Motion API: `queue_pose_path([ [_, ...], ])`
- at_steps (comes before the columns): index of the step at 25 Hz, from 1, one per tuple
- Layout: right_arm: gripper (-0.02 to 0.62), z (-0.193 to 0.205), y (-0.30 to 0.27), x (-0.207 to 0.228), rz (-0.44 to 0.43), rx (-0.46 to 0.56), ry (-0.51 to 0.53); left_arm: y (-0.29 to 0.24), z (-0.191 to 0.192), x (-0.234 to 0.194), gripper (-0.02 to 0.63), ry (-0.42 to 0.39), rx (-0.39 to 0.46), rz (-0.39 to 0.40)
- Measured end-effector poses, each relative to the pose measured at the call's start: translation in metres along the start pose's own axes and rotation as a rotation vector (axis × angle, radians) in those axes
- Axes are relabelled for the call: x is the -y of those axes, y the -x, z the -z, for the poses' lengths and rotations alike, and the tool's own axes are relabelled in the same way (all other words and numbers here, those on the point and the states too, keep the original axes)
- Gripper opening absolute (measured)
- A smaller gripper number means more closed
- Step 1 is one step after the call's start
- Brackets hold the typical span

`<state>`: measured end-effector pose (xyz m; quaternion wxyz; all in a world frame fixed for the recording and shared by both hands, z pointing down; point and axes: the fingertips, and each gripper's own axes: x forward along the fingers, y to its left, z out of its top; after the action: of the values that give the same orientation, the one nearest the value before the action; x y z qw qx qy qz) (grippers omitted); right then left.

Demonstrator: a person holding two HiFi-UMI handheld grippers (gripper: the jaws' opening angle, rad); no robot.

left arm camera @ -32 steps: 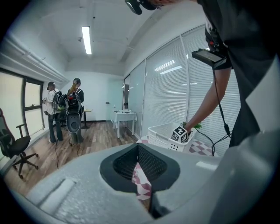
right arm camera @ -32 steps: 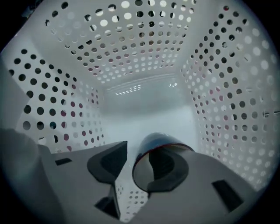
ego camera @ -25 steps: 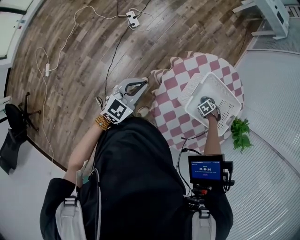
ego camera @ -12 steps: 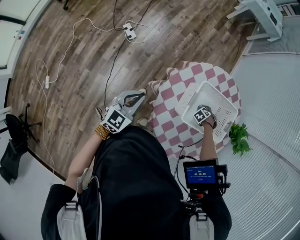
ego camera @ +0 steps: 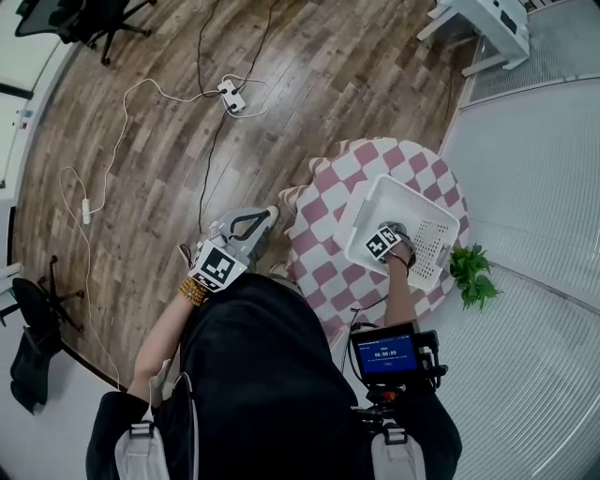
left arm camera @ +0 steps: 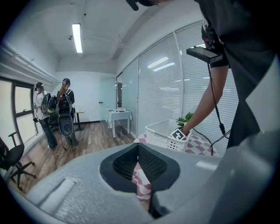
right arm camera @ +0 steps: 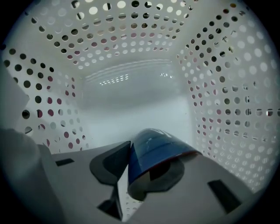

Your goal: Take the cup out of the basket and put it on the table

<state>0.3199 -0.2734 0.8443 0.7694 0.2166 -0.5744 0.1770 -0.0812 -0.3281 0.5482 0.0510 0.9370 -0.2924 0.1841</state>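
A white perforated basket (ego camera: 375, 190) stands on a round table with a pink-and-white checked cloth (ego camera: 323, 234). My right gripper (ego camera: 394, 231) reaches steeply down into the basket. In the right gripper view a blue cup (right arm camera: 153, 151) lies on its side on the basket floor, between the jaws of the right gripper (right arm camera: 144, 170). The jaws have just been closing and now press on the cup. My left gripper (ego camera: 265, 217) hovers left of the table, shut and holding nothing. The left gripper (left arm camera: 139, 164) looks toward the basket (left arm camera: 159, 130).
A potted green plant (ego camera: 469, 272) stands on the floor right of the table. Cables and a power strip (ego camera: 230, 94) lie on the wood floor. A white table (ego camera: 478, 23) stands far right, an office chair (ego camera: 84, 19) far left. Two people (left arm camera: 65, 113) stand across the room.
The head view has shifted, so the table and basket sit a little lower and further left. The right gripper stays down in the basket; the left gripper holds its place beside the table.
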Motion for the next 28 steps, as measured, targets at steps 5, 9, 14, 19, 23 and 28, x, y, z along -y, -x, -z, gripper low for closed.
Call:
queue_pose_path([
  [5,0.092,-0.002,0.001,-0.001,-0.030,-0.019,-0.011,-0.003,0.001,-0.006,0.006,-0.008,0.001,0.014],
  [9,0.067,-0.002,0.004,-0.008,-0.084,-0.013,-0.069,0.000,0.002,-0.015,0.006,-0.001,0.007,0.007],
  [14,0.051,-0.002,0.008,-0.015,-0.138,0.011,-0.163,0.003,-0.005,-0.026,0.006,-0.019,0.035,0.004],
  [19,0.049,-0.010,0.012,-0.022,-0.183,0.014,-0.187,0.001,-0.009,-0.030,0.006,-0.050,0.058,0.008],
  [23,0.046,-0.026,0.024,-0.023,-0.168,0.043,-0.197,0.005,-0.010,-0.032,0.006,-0.045,0.069,0.012],
  [28,0.041,-0.029,0.047,-0.008,-0.115,0.086,-0.236,-0.001,-0.017,-0.032,0.006,-0.059,0.100,0.046],
])
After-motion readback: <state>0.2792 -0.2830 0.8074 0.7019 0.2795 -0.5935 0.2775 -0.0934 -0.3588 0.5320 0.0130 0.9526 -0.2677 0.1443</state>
